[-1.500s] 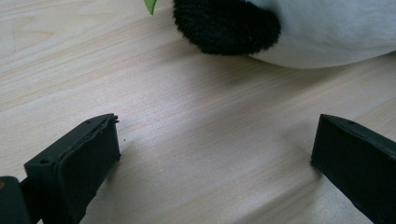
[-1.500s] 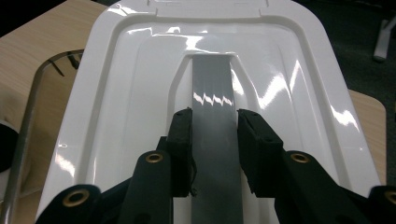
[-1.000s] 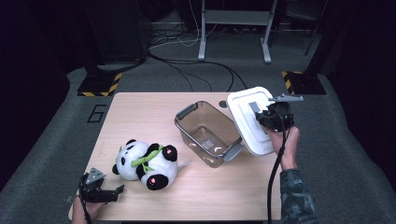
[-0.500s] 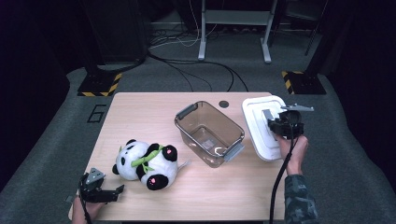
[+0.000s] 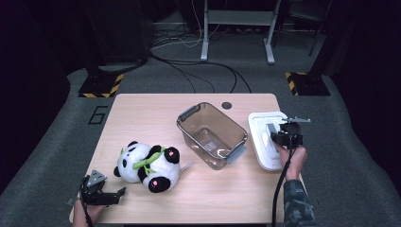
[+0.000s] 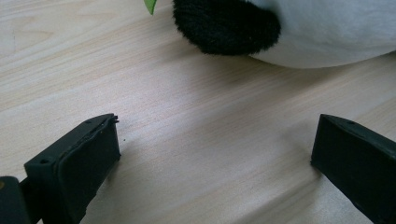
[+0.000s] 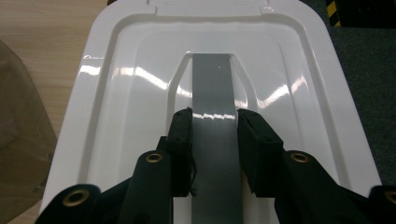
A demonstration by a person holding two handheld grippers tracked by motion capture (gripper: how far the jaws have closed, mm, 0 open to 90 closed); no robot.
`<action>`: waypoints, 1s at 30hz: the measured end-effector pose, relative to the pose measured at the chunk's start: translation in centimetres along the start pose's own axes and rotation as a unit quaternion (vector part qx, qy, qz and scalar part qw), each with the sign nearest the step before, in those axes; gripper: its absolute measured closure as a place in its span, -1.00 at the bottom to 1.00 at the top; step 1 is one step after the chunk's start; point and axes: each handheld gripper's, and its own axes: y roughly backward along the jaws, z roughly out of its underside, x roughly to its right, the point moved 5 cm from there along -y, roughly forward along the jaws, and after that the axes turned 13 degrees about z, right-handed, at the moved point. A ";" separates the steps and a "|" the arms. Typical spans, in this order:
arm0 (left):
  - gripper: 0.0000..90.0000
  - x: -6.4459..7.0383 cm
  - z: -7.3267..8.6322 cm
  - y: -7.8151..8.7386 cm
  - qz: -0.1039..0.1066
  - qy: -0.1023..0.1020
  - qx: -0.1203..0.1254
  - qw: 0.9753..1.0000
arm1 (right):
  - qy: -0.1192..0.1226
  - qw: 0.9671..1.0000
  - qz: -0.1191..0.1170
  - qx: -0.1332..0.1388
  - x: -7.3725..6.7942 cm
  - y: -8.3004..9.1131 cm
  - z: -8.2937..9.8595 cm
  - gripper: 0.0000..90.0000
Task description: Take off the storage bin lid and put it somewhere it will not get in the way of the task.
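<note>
A white box lid (image 5: 264, 142) lies flat at the table's right edge, beside an uncovered clear brown box (image 5: 211, 134). My right gripper (image 5: 275, 137) is shut on the lid's grey handle (image 7: 215, 100), one jaw on each side of it, as the right gripper view shows on the lid (image 7: 140, 74). A plush panda (image 5: 149, 163) lies on its side left of the box. My left gripper (image 5: 112, 197) rests open near the table's front left corner, a short way from the panda. In the left gripper view the panda's black paw (image 6: 226, 23) lies beyond my open left gripper (image 6: 215, 149).
The light wooden table (image 5: 142, 118) has a dark round grommet (image 5: 227, 105) near its far edge. Grey carpet surrounds it, with cables (image 5: 203, 66) and desk legs (image 5: 205, 33) beyond. The lid overhangs the table's right edge slightly.
My right gripper has carried the lid from a tilted position above the box's right side down and rightward, so it now lies flat on the table. The left gripper has stayed put.
</note>
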 end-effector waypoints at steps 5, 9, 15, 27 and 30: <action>-0.99 0.0 0.0 0.0 0.000 0.000 0.000 1.000 | -0.002 1.000 0.011 -0.020 -0.3 -2.0 1.1 0.49; -0.99 0.0 0.0 0.0 0.000 0.000 0.000 1.000 | -0.004 0.999 0.017 -0.031 -0.7 -3.4 1.8 0.49; -0.99 0.0 0.0 0.0 0.000 0.000 0.000 1.000 | -0.001 0.999 0.026 -0.040 -1.3 -5.0 2.0 0.49; -0.99 0.0 0.0 0.0 0.000 0.001 -0.001 1.000 | 0.007 0.998 0.032 -0.046 -2.0 -6.7 1.9 0.48; -0.99 0.0 0.0 0.0 0.001 0.001 -0.001 1.000 | 0.006 0.998 0.025 -0.049 -2.0 -6.7 2.0 0.28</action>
